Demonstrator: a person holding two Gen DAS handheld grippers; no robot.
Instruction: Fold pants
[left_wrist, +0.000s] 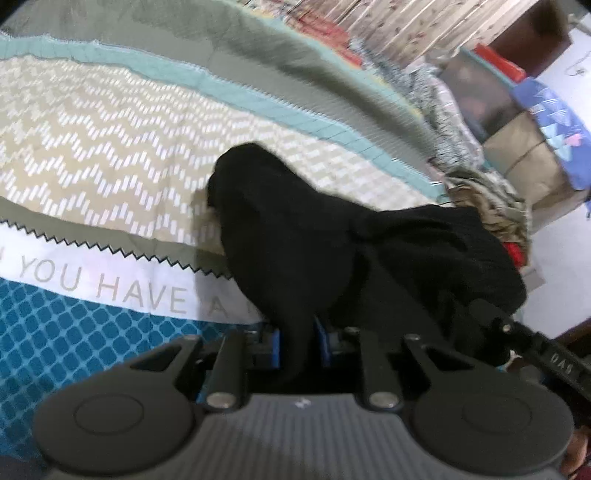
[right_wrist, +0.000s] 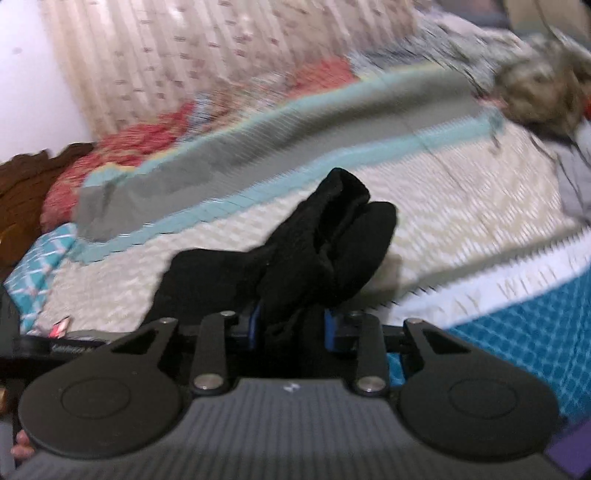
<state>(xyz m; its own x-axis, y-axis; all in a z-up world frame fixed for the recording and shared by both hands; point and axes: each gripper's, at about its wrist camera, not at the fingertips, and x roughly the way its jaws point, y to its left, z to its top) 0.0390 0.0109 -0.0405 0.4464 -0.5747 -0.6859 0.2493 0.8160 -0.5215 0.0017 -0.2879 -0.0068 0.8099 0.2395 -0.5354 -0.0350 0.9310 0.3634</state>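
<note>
1. We see the black fabric pants (left_wrist: 332, 236) bunched up over a patterned bedspread (left_wrist: 92, 155) with beige chevron, teal and grey bands and a white strip of grey lettering.
2. Our left gripper (left_wrist: 298, 345) is clenched on a fold of the pants; the dark cloth runs straight down between its blue-padded fingers (left_wrist: 274, 345).
3. From the left wrist view, the rest of the pants rise ahead in a rounded hump and spread off to the right, where part of the other gripper's black body touches the cloth.
4. Our right gripper (right_wrist: 291, 326) is likewise grasping the pants (right_wrist: 325, 236), with black cloth packed between its blue pads (right_wrist: 254, 325).
5. In the right wrist view, the pants stand up in two thick rolled lobes above the fingers, with another flap lying to the left on the beige chevron area.
6. This view is motion-blurred, so the bedspread (right_wrist: 461, 206) detail is soft.
7. A striped floral curtain (right_wrist: 184, 55) hangs behind the bed, and a heap of mixed clothing (left_wrist: 487, 206) lies at the bed's far edge.
</note>
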